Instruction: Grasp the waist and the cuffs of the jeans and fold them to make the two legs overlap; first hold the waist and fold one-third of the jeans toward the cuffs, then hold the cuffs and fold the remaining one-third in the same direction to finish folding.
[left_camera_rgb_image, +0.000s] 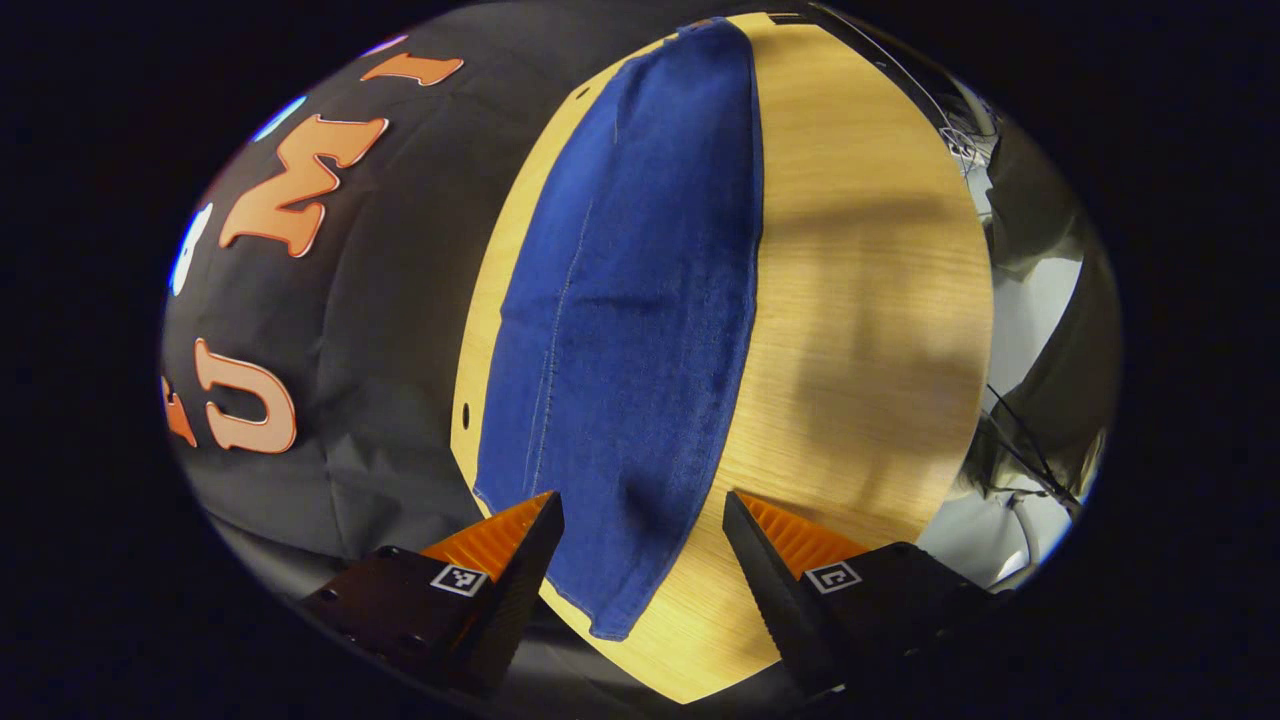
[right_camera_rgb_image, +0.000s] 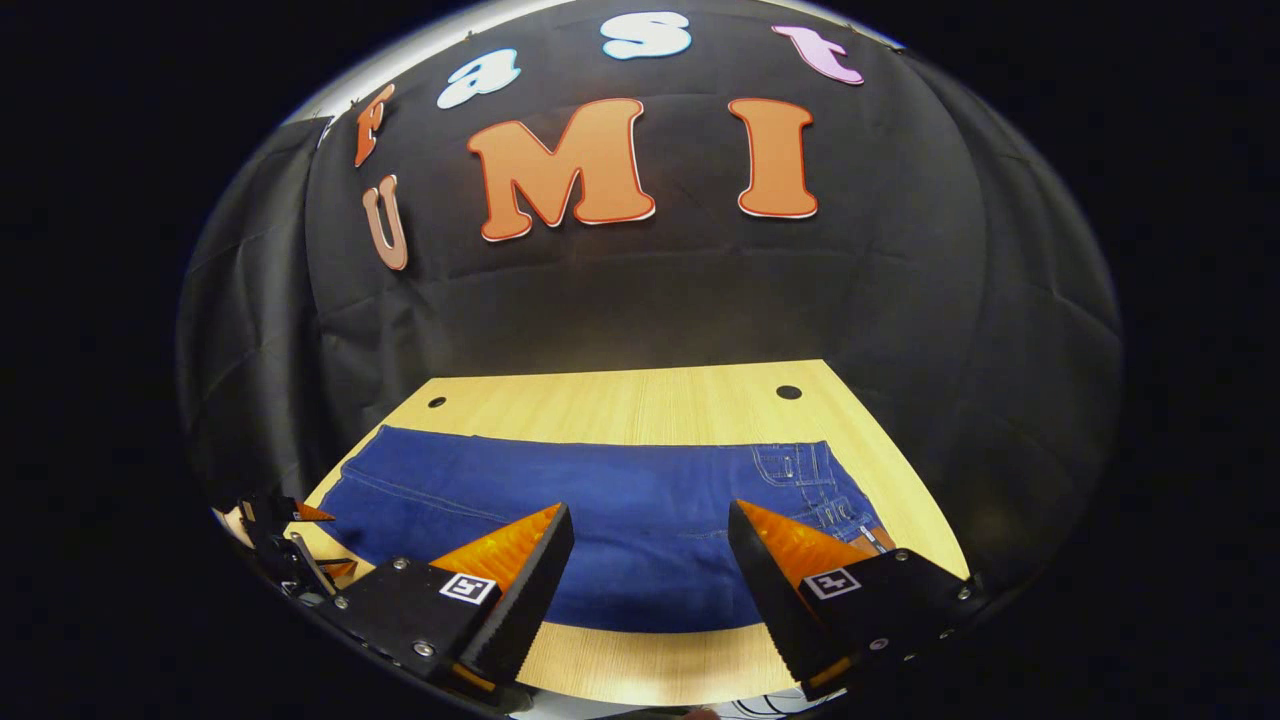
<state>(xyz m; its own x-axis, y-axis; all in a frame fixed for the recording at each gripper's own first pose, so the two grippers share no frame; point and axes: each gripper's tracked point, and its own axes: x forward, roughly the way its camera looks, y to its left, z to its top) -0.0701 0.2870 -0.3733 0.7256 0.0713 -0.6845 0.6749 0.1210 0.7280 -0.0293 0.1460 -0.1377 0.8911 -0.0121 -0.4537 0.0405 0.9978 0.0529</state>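
The jeans (right_camera_rgb_image: 600, 530) lie flat on the wooden bench (right_camera_rgb_image: 640, 400), already doubled lengthwise so that the 2 legs overlap in a single long blue band. In the right gripper view the band runs parallel to the bench's far edge, leaving a bare strip of wood with 2 small holes (right_camera_rgb_image: 789, 392) behind it. The waist (right_camera_rgb_image: 810, 480), with its stitched pocket and belt loops, lies toward the right end of the bench; the cuffs (left_camera_rgb_image: 610, 610) lie toward the left end, close to the near corner in the left gripper view.

The right gripper (right_camera_rgb_image: 648, 560) hovers over the middle of the jeans with its jaws spread wide, holding nothing. The left gripper (left_camera_rgb_image: 640, 550) hangs above the cuff end, jaws likewise wide apart and empty; it shows small at the left end of the bench in the right gripper view.
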